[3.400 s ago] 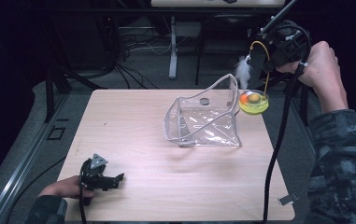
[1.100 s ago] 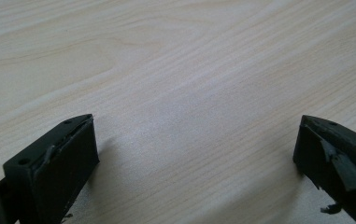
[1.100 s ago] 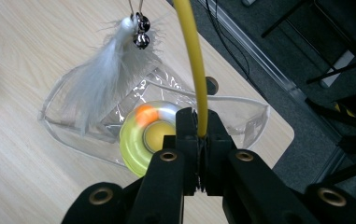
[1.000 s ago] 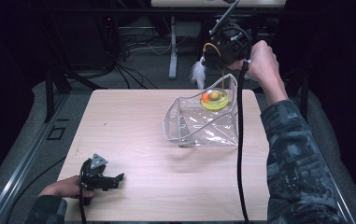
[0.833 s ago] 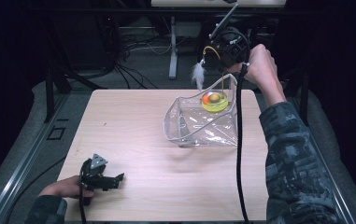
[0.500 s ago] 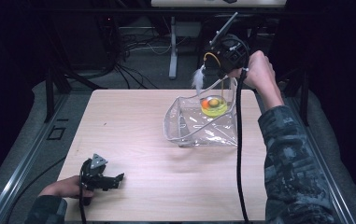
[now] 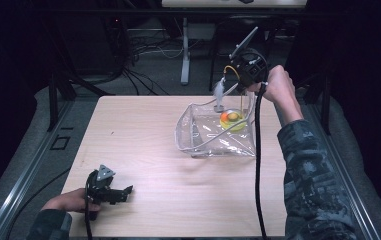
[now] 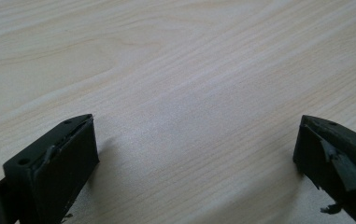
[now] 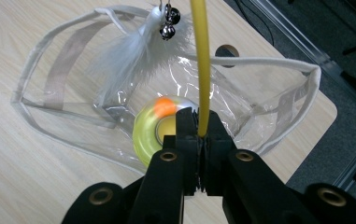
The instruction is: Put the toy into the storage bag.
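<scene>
The clear bag (image 7: 218,135) is the landmark; its see-through walls blur what is inside, so in the high view the yellow disc (image 7: 233,120) with an orange ball on it reads as a smear at the bag's far right corner, and whether it rests on the bag floor or hangs above it cannot be told. In the right gripper view the right gripper (image 9: 199,135) has its jaws pinched tight on a thin yellow rod (image 9: 200,65), the rod running up out of the top of frame, its upper end cut off. The yellow disc (image 9: 159,128) sits just behind and below the jaw tips, partly hidden by them, over the bag's open mouth. A white feather (image 9: 133,51) with small dark bells dangles beside the rod, above the bag's far rim. In the high view the right gripper (image 7: 243,75) hangs above the bag's far right corner. The left gripper (image 7: 110,192) rests on the wooden table (image 7: 143,130), well apart from the bag toward the near left; in the left gripper view its jaws stand wide over bare wood, the tips cut off at the frame edges.
</scene>
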The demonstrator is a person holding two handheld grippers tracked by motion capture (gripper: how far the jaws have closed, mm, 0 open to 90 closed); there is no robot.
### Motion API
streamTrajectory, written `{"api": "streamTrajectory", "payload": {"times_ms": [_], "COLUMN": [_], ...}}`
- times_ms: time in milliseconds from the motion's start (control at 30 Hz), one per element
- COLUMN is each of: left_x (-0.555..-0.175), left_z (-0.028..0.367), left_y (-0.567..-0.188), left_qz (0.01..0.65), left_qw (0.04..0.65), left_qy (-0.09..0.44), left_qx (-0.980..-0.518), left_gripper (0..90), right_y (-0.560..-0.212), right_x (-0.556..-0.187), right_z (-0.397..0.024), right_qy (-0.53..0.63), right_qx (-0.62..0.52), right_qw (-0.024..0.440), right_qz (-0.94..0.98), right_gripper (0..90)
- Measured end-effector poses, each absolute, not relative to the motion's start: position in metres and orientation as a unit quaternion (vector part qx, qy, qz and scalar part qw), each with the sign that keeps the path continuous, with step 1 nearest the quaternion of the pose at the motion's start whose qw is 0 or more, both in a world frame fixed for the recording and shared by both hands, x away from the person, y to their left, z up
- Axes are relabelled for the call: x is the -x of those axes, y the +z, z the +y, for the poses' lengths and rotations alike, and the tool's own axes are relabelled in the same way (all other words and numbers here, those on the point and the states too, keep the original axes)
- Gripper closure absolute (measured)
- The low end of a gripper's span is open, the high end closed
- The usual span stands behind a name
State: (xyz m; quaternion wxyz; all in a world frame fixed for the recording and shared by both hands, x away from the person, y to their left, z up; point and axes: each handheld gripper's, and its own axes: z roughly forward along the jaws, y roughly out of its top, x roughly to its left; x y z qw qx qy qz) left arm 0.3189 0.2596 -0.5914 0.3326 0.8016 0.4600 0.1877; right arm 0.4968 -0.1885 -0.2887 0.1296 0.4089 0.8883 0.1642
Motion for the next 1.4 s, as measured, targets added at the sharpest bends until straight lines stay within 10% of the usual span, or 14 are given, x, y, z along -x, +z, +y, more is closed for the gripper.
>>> {"api": "streamTrajectory", "payload": {"times_ms": [1400], "left_x": [-0.319], "left_z": [0.26], "left_y": [-0.591], "left_qz": [0.46], "left_qw": [0.332], "left_qy": [0.187], "left_qx": [-0.802], "left_gripper": [0.0], "right_y": [-0.358], "right_x": [-0.5], "right_z": [-0.197], "right_qy": [0.106], "right_qx": [-0.429], "right_qw": [0.094], "right_qz": [0.892], "right_gripper": [87.9]}}
